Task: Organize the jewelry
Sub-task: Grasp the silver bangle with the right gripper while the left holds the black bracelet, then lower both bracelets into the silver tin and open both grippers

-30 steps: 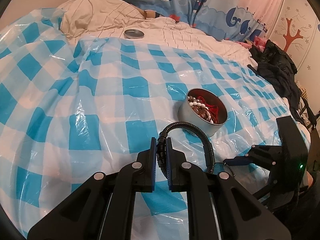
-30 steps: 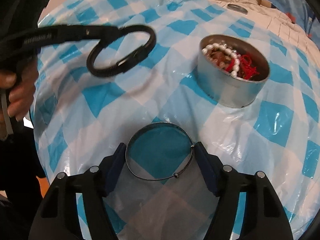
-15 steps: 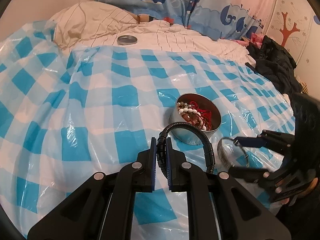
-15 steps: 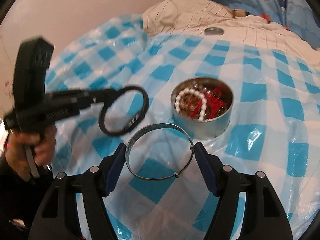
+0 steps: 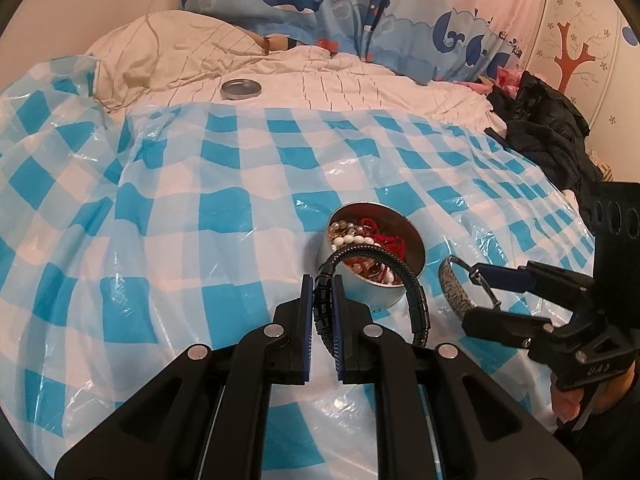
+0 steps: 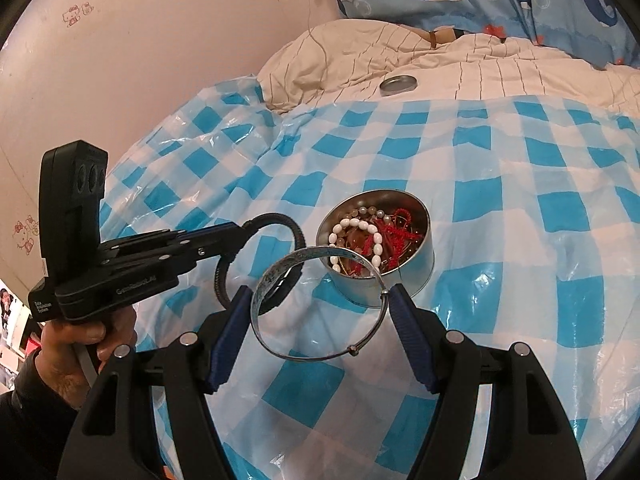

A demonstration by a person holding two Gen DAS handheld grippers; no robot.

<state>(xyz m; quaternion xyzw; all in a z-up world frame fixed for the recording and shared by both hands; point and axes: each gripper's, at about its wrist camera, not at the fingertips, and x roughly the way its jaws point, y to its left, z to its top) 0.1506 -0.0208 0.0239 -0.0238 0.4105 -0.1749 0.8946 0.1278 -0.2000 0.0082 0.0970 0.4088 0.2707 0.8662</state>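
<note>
Left gripper (image 5: 322, 312), bottom centre of the left wrist view: jaws drawn almost together, pinching a black braided cord bracelet (image 5: 416, 296) by one side of its loop. Loop arching up and to the right of the fingers, its top crossing in front of the round silver metal tin (image 5: 374, 294) at centre frame. Whether bracelet and tin touch, impossible to tell.

Right gripper (image 6: 322, 312), bottom centre of the right wrist view: blue-padded fingers (image 6: 226, 340) spread wide, clamped on opposite sides of a thin silver metal bangle (image 6: 320, 304). Bangle tilted, far edge raised and overlapping the near rim of the tin (image 6: 416, 276) in the picture; contact unclear. Same bangle seen edge-on at right of the left wrist view (image 5: 452, 290), just beside the tin.

Inside the tin: white bead bracelet (image 6: 360, 240), red cord tangle (image 6: 394, 232), other beads. Tin standing on a blue-and-white checked plastic sheet (image 6: 520, 200) over the bed. Small round silver lid (image 6: 398, 84) lying well apart, upper centre, on the cream bedding (image 6: 500, 76).

A hand (image 6: 80, 344) at lower left, wrapped round the left gripper's handle.
</note>
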